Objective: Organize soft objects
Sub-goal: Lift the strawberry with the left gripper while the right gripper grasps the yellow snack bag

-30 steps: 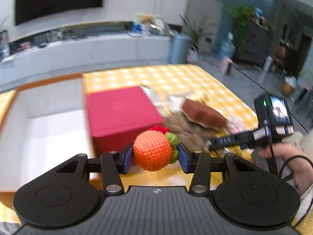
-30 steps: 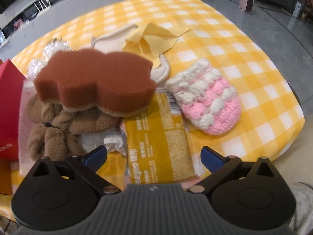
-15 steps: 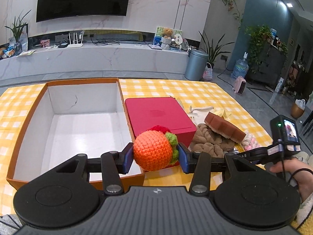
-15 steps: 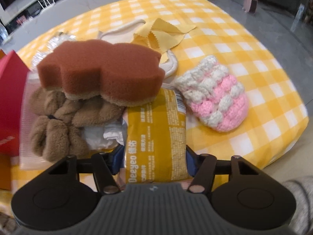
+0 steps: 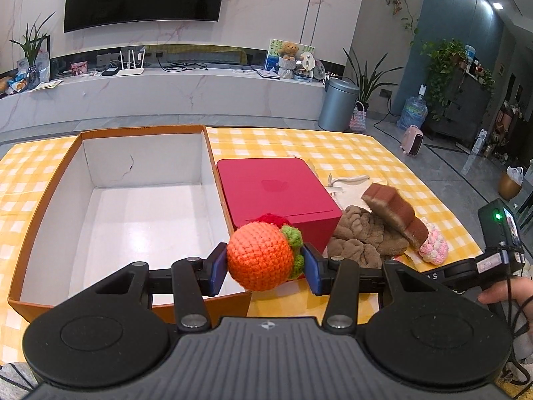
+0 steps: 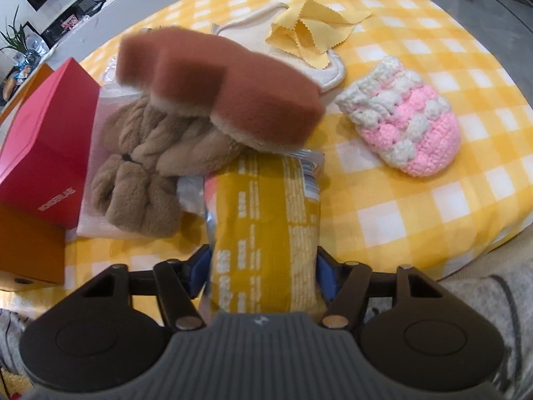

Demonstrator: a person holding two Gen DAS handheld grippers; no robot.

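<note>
My left gripper (image 5: 265,260) pinches the crocheted orange (image 5: 261,256) above the open box's (image 5: 50,186) near rim; my right gripper (image 6: 263,266), jaws just reopened slightly, clasps the yellow sponge packet (image 6: 263,220) lying beside the plush; the brown sponge (image 6: 226,100) leaning on it may tumble.

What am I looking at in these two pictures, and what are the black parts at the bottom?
No robot: a person holds a two-finger gripper in each hand, each with a camera looking along its fingers. The black parts are those grippers. In the left view, the left gripper holds a crochet orange near an open box and a red box. In the right view, the right gripper has just closed on a yellow packet. On the checked cloth lie a brown sponge, a plush toy and a pink pouch.
</note>
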